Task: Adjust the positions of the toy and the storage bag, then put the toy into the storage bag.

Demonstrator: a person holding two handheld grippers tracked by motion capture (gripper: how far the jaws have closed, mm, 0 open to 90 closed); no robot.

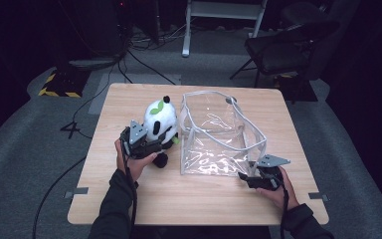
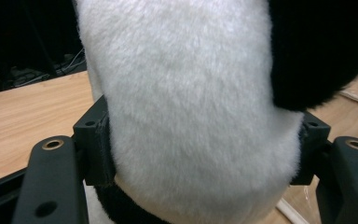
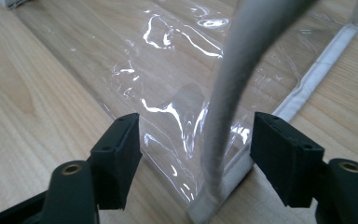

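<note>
A black-and-white panda plush with a green leaf on its head stands left of the middle of the wooden table. My left gripper is shut on its white body, a pad pressed into the fur on each side. A clear plastic bag with grey trim stands open-topped just right of the panda. My right gripper is low at the bag's near right corner. Its jaws stand open on either side of the grey corner strip and do not touch it.
A dark chair and a white frame stand are on the floor beyond the table's far edge. Cables run over the grey carpet at the back left. Bare tabletop lies in front of the bag and the panda.
</note>
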